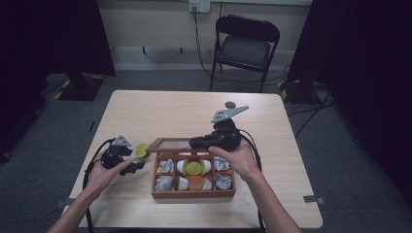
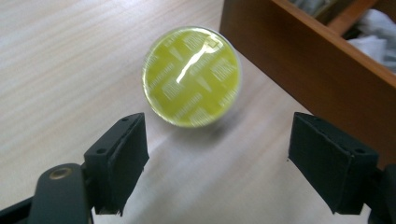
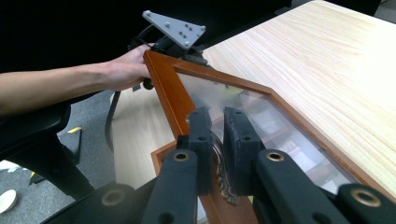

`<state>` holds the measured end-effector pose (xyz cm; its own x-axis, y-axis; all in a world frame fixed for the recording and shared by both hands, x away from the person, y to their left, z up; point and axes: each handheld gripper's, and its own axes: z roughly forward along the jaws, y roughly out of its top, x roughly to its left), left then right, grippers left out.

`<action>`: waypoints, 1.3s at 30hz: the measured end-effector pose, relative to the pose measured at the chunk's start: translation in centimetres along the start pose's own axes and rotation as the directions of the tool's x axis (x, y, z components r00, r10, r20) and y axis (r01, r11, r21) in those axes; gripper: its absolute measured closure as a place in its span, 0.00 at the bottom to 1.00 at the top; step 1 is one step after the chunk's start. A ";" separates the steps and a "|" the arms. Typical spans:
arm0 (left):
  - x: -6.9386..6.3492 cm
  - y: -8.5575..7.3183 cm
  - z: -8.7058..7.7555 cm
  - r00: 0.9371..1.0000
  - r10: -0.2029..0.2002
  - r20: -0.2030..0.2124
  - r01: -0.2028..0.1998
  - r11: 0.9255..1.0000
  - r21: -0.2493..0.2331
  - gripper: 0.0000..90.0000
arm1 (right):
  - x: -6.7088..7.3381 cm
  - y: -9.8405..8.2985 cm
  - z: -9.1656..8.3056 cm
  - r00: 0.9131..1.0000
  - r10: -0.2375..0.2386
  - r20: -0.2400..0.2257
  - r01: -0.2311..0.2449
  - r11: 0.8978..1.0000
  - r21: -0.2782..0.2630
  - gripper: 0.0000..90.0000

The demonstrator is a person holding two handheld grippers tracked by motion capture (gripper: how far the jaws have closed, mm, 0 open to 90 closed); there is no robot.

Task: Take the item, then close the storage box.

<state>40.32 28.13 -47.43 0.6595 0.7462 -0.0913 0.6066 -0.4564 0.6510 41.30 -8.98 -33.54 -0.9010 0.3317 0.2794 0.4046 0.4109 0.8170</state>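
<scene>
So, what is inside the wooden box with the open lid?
The wooden box holds white and grey capsules in its compartments, with a yellow-topped capsule in the middle back one. The right hand and the lid partly hide the back row.

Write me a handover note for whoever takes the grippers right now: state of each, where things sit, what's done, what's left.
Left gripper: open, empty, aimed at the round yellow-green foil capsule on the table beside the wooden compartment box.
Right gripper: shut on the metal clasp of the glass-paned wooden lid, holding it raised.
Done: box open; one matching capsule already lies inside.
Left, probably: grasp the loose capsule, place it in the box, lower the lid.
</scene>
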 end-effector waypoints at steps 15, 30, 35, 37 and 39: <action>-2.1 -3.5 0.0 0.999 0.010 -0.045 -0.008 0.999 0.038 0.21 | 0.1 -0.1 0.0 1.000 0.000 0.002 0.000 1.000 -0.001 0.91; -2.5 -4.9 0.7 0.998 0.021 -0.062 -0.027 0.995 -0.091 0.07 | 0.5 -0.5 0.1 1.000 -0.008 0.012 0.008 1.000 0.008 0.91; -2.5 -4.8 0.9 0.998 0.034 -0.057 -0.039 0.996 -0.082 0.04 | 0.5 -0.6 0.1 1.000 -0.006 0.008 0.006 1.000 0.011 0.91; -2.5 -4.8 0.9 0.998 0.034 -0.055 -0.038 0.996 -0.080 0.02 | 0.4 -0.7 0.1 1.000 -0.001 -0.003 0.001 1.000 0.010 0.91; -2.5 -4.8 0.9 0.998 0.035 -0.055 -0.039 0.996 -0.079 0.02 | 0.5 -0.7 0.2 1.000 -0.002 -0.001 0.002 1.000 0.012 0.91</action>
<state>36.15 27.99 -50.98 0.6546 0.7555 -0.0272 0.5434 -0.4452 0.7117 40.62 -8.97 -34.09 -0.9021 0.3300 0.2782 0.4044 0.4215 0.8117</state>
